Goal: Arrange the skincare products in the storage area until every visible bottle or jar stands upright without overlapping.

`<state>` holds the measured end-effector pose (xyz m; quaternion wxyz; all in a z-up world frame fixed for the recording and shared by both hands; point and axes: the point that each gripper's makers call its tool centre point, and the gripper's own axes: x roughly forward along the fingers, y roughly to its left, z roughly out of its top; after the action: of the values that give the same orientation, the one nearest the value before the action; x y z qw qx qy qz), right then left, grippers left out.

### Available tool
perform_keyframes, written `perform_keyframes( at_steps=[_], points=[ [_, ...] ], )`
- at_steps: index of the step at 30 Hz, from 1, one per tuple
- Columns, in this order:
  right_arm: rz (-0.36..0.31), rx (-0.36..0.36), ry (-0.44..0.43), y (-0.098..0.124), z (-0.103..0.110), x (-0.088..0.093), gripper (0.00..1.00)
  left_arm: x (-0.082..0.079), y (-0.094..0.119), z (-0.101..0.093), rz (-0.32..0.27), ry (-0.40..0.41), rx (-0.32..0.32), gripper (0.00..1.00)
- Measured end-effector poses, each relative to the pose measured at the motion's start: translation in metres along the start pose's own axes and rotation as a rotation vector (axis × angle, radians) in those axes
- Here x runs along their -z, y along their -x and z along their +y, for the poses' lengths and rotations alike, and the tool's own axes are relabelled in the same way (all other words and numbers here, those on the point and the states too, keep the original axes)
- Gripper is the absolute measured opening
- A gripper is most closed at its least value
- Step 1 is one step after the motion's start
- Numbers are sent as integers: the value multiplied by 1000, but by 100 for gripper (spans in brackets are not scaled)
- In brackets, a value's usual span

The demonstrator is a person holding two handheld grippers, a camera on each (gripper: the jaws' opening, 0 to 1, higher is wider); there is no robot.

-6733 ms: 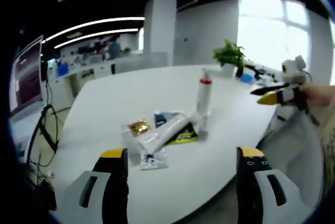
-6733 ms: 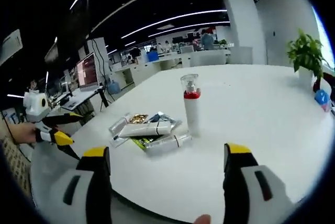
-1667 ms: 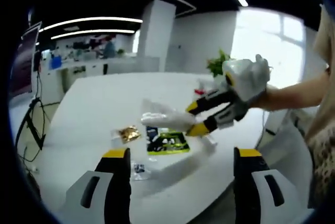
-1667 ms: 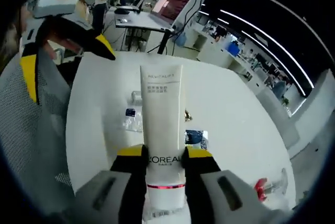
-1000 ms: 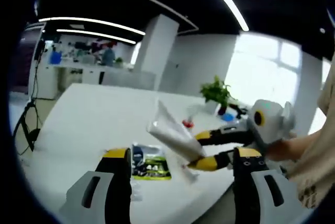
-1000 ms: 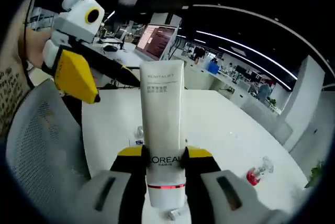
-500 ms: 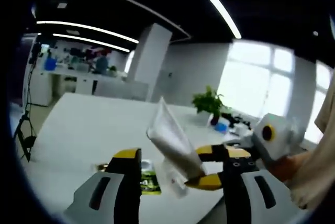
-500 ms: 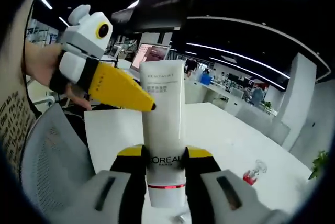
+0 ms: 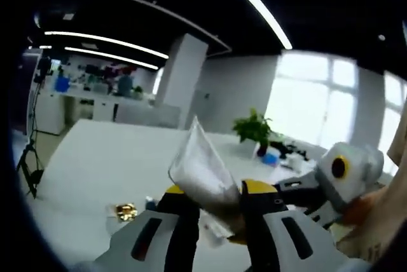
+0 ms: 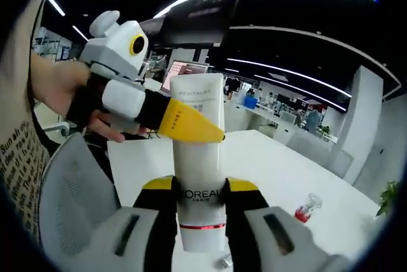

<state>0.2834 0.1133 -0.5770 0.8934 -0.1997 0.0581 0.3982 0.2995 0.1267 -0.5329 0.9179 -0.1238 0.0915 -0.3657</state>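
A white L'Oreal tube [image 10: 198, 157] is held up in the air above the white table [image 10: 267, 157]. My right gripper [image 10: 200, 186] is shut on the tube's lower part, near the red band. My left gripper [image 9: 213, 192] has its jaws pressed against both sides of the tube's [image 9: 197, 169] flat crimped end. In the right gripper view the left gripper [image 10: 202, 133] reaches in from the left, held by a hand, its yellow finger lying across the tube. A red-capped pump bottle [image 10: 306, 209] is on the table to the far right.
A gold sachet [image 9: 125, 210] lies on the white table [image 9: 95, 157]. A potted plant [image 9: 254, 129] stands at its far edge. A grey mesh chair back [image 10: 70, 202] sits close on the left of the right gripper view. Desks and monitors fill the office behind.
The left gripper's jaws have narrowed from wide apart to closing on the tube's crimped end. The right gripper has kept its hold and lifted the tube off the table.
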Motion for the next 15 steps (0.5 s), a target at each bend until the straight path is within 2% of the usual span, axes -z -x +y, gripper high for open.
perform_keyframes(
  at_steps=[2, 5, 9, 11, 15],
  points=[
    [8, -7, 0, 2, -1, 3, 27, 2, -1, -2, -2, 2, -9, 21],
    [2, -19, -20, 7, -1, 5, 28, 4, -3, -13, -11, 37, 26, 16],
    [15, -49, -43, 14, -1, 13, 28, 9, -8, -22, 25, 35, 55, 14],
    [14, -61, -61, 17, -1, 17, 29, 13, -12, -25, 43, 73, 69, 13],
    [11, -94, -89, 21, -2, 19, 29, 15, -15, -30, 58, 89, 89, 12]
  ],
)
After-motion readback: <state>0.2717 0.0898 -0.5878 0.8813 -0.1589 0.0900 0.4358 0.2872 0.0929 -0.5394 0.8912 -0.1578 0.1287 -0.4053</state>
